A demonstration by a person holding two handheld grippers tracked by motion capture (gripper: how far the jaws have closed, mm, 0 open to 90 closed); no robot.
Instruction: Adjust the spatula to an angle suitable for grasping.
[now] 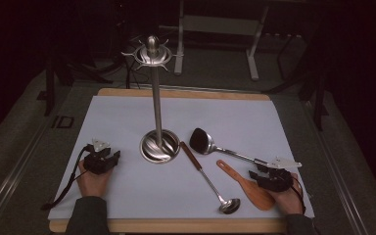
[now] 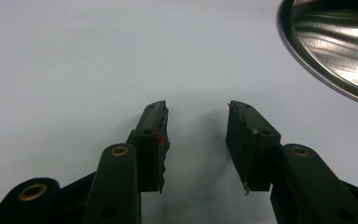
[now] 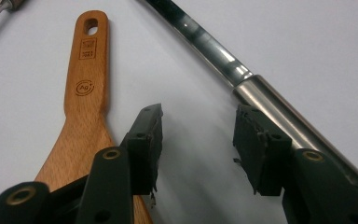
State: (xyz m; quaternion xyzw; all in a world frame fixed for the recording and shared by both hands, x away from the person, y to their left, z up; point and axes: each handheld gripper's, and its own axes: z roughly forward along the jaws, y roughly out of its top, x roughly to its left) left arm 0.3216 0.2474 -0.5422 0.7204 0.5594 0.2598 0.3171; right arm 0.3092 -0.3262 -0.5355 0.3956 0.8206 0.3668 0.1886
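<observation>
Right gripper [image 1: 269, 177] sits low at the near right corner of the tabletop [image 1: 127, 122], jaws spread wide with nothing but bare white surface between them. Look at what flanks it: in the right gripper view, the wooden spatula [image 3: 84, 93] lies just off the left jaw, handle running away from the camera, hanging hole at the far end. Just off the right jaw runs the steel handle of the black-headed turner [image 3: 242, 79], slanting up and away.

From the high view, that turner [image 1: 210, 144] points its head towards the steel stand [image 1: 157, 122], with its long axis running diagonally from the stand's base back to the right hand. The spatula [image 1: 247, 186] lies roughly parallel, blade nearest the person. So the right hand is clearly the nearer one for either tool, and I'd judge that a small sideways shift puts 1 handle between the jaws.

The ladle [image 1: 210, 181] lies between stand and spatula, bowl towards the near edge.

Left gripper [image 1: 103, 159] rests well apart on the left, jaws also apart and empty over bare tabletop, the stand's shiny round base [image 2: 335, 51] just off to its right.
</observation>
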